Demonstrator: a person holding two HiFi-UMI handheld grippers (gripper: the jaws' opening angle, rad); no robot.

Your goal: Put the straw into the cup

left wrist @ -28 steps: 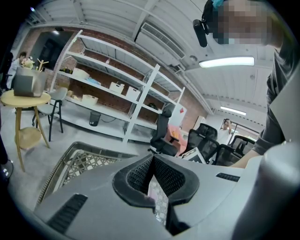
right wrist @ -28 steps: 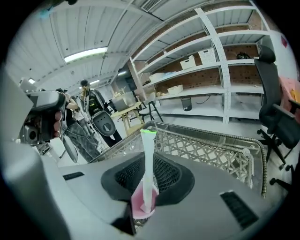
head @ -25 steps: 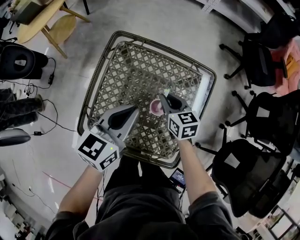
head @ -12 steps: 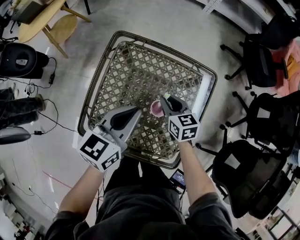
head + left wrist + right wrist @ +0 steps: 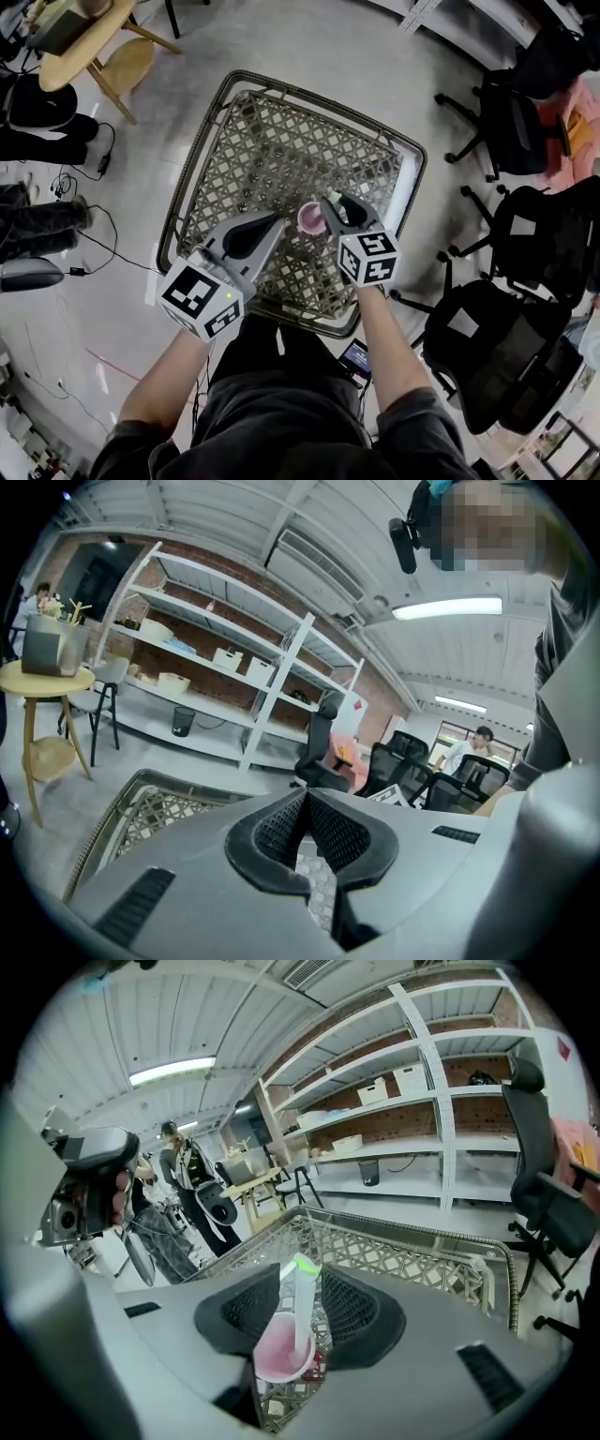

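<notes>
Now | right hand-held gripper (image 5: 302, 1271) clamps straw (image 5: 301, 1321) upright, end in cup (image 5: 275, 1361) | left hand-held gripper (image 5: 305, 795) closed

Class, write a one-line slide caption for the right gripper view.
Right gripper holds a green-tipped white straw upright between its jaws, lower end inside the pink cup on the lattice table.

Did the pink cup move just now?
No. The pink cup stays on the same patch of the lattice table, just as near the table's right rim as before.
</notes>
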